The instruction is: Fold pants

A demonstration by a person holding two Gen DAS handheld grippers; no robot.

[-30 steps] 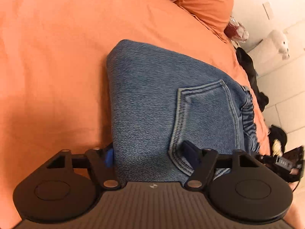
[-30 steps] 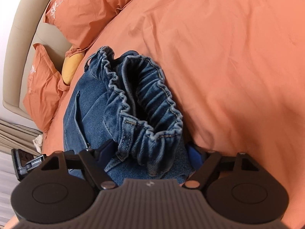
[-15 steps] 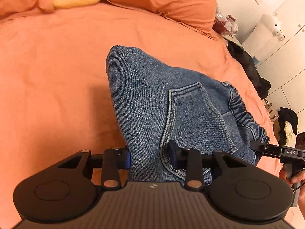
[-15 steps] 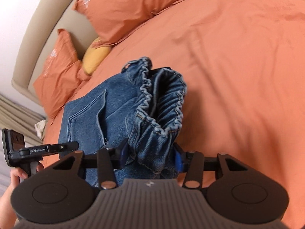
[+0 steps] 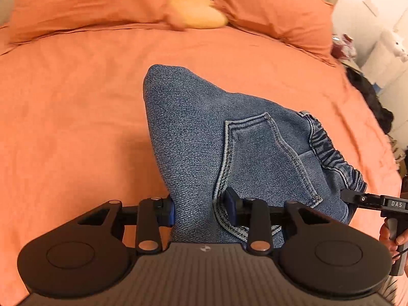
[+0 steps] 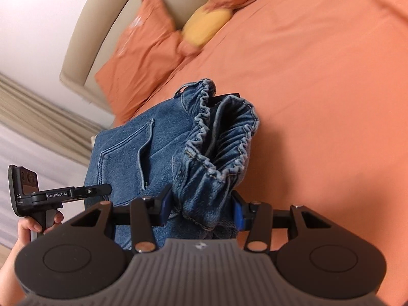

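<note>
Left gripper [image 5: 200,210] is clenched on a fold of the blue denim pants [image 5: 204,137], its blue pads pinching the cloth just beside the lower corner of the stitched back pocket [image 5: 257,158]. From that grasp the folded pants stretch away over the orange bed sheet [image 5: 71,107], with a rounded folded edge at the far end and the gathered elastic waistband [image 5: 329,153] off to the right. Right gripper [image 6: 200,207] is likewise clamped on the pants [image 6: 127,163], here grasping the bunched waistband [image 6: 216,153], which stands open and ruffled just ahead of the fingers.

Under the pants the bed is covered edge to edge in orange. At its head lie orange pillows [image 5: 84,2] with a yellow cushion [image 5: 196,12] between them, backed by a beige headboard [image 6: 102,25].

On the left camera, the room's right side appears: white cabinets [image 5: 382,58], dark clothes [image 5: 369,99] heaped beside the bed, and the other gripper's black handle at the right edge with fingers wrapped around it. On the right camera, the waistband's inner pleats show, and so do a pale floor [image 6: 28,142], a fringe of curtain and the left gripper's handle labelled GenRobot.AI held in a bare hand [image 6: 33,225].
</note>
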